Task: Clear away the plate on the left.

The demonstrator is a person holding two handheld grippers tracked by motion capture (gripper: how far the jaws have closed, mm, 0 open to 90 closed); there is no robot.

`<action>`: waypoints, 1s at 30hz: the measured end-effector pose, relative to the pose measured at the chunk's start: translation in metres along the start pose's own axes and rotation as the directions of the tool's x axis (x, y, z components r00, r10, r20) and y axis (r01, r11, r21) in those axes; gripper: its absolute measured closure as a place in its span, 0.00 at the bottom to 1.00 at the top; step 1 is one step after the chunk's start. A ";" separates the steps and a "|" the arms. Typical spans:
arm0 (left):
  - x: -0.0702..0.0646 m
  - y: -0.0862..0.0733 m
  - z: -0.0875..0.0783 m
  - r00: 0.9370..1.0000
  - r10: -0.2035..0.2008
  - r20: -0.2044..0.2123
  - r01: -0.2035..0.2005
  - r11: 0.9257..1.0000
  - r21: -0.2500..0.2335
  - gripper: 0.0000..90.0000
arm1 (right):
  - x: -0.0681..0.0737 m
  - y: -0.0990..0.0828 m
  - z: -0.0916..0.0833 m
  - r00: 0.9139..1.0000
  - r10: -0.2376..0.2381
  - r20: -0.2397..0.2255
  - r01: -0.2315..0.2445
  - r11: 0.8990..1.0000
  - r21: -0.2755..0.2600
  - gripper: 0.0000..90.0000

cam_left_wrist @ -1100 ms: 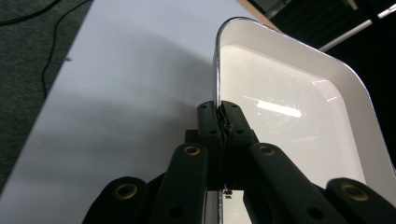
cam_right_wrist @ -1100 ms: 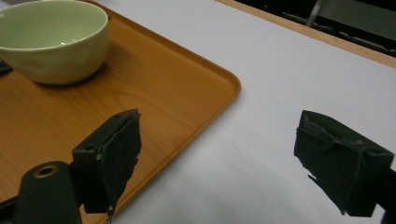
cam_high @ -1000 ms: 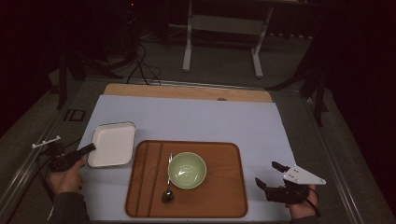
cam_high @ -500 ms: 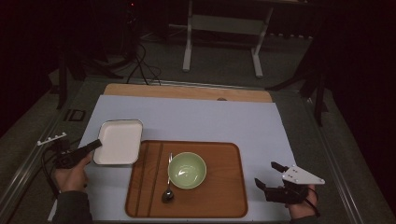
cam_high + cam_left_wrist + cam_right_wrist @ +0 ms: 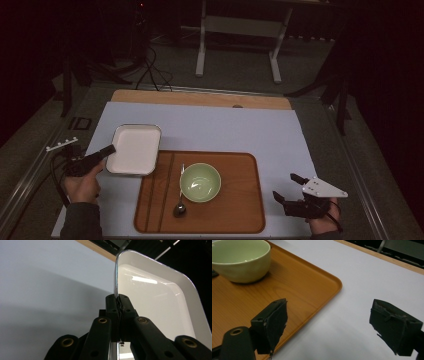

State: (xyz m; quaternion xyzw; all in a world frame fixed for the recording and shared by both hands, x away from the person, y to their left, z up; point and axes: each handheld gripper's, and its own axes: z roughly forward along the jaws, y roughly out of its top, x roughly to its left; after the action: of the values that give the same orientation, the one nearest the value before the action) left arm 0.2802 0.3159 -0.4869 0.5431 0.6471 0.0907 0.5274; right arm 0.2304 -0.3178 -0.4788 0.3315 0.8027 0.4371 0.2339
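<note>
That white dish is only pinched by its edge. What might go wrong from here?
1. The left gripper clamps just the thin rim of the white rectangular enamel tray, so the tray might tilt or slip out.
2. The tray's near corner overlaps the brown wooden serving tray; it could catch that rim or knock the pale green ceramic bowl and metal spoon.

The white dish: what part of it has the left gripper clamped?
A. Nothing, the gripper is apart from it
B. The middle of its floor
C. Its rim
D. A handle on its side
C. In the left gripper view the left gripper is shut on the thin metal-edged rim of the white dish, with one jaw on either side of it.
</note>
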 end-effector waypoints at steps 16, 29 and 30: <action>-0.038 0.006 0.013 0.996 0.078 0.053 -0.079 0.997 0.018 1.00 | 0.000 0.000 0.000 1.000 -0.002 0.003 0.002 1.000 0.000 0.16; -0.071 0.010 0.030 0.983 0.146 0.108 -0.151 0.987 0.048 1.00 | 0.001 0.001 0.000 1.000 -0.005 0.007 0.005 1.000 -0.009 0.16; -0.073 0.010 0.032 0.982 0.151 0.112 -0.158 0.986 0.052 1.00 | 0.001 0.001 -0.001 1.000 -0.005 0.007 0.005 1.000 -0.011 0.16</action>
State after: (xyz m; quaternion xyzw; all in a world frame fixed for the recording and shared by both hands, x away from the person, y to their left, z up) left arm 0.3005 0.2472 -0.4503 0.6116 0.5760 0.0824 0.5361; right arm 0.2296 -0.3167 -0.4776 0.3297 0.8002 0.4398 0.2399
